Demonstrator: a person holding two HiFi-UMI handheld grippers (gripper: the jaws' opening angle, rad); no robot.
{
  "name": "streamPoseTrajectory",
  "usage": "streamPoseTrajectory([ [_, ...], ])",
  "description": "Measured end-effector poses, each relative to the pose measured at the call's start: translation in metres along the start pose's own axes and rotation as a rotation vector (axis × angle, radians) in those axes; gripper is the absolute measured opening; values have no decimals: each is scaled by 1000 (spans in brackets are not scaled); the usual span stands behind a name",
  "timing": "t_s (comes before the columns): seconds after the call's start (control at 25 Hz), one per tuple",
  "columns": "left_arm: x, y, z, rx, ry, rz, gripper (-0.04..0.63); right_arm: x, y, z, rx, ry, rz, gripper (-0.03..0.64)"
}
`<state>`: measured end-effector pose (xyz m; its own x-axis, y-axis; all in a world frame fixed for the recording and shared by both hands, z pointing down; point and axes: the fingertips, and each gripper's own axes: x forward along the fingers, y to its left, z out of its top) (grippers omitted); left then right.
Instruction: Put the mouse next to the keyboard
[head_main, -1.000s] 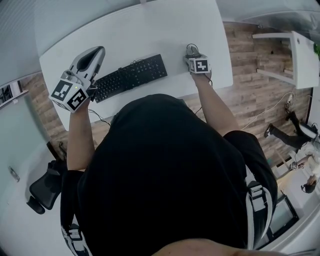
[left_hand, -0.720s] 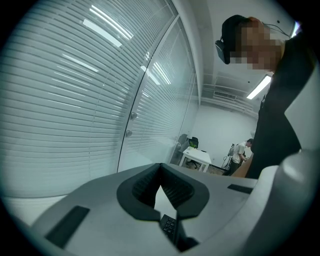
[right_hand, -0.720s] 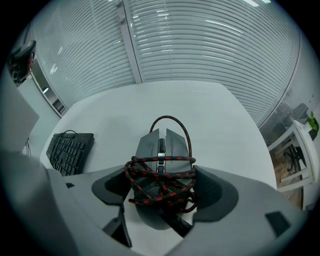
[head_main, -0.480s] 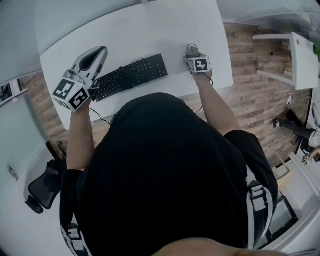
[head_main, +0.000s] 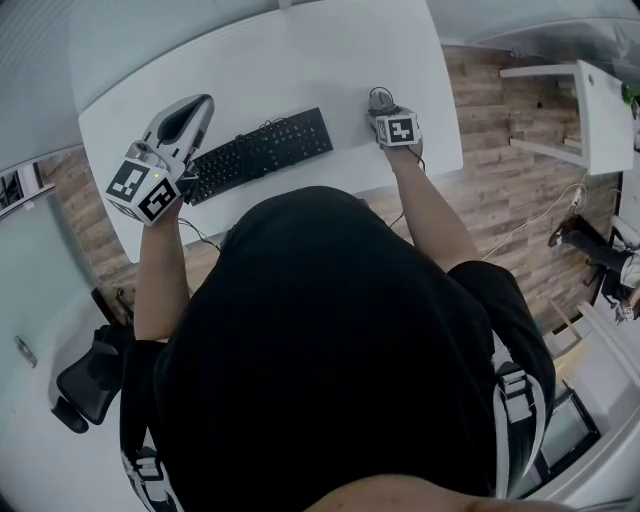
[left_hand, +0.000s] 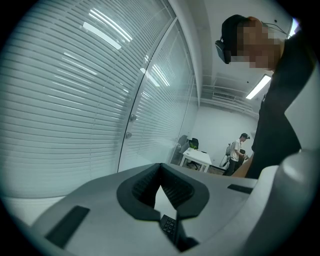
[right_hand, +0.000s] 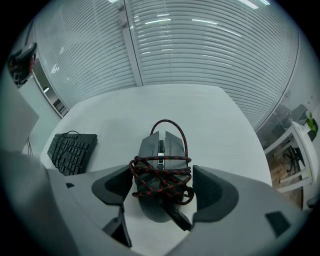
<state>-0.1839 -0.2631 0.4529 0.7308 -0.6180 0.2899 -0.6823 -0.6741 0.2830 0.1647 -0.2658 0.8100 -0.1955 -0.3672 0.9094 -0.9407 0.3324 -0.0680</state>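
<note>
1. The left gripper (head_main: 190, 110) hangs raised over the table (head_main: 300, 60) at its left end. Its jaws are pressed together on nothing. It has barely drifted in the last second and seems to have no part in this step.
2. The keyboard (head_main: 258, 153) lies slanted mid-table and has not moved. The bare strip just right of its right end looks like the place to aim for.
3. The right gripper (right_hand: 162, 177) has kept its spot on the right side, jaws spread with one on either side of the mouse (right_hand: 150, 147). It is not yet clamped. The mouse still rests on the table, a bare gap right of the keyboard, so the grasp is lined up and carrying has not begun.
4. The mouse is dark grey and angular, its nose pointing far. A red-and-black braided cord (right_hand: 150, 187) is wound round its middle, with one loop over the nose. The coils bulge toward the pads, so the jaws may well bite cord first.
</note>
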Motion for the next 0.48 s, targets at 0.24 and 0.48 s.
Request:
streamPoseTrajectory([
  [0.24, 2, -2, 5, 10, -21, -4, 21, -8, -4, 0, -2, -13, -9, 400],
  [0.48, 2, -6, 7, 19, -34, -12, 21, -26, -9, 9, -19, -61, -25, 399],
])
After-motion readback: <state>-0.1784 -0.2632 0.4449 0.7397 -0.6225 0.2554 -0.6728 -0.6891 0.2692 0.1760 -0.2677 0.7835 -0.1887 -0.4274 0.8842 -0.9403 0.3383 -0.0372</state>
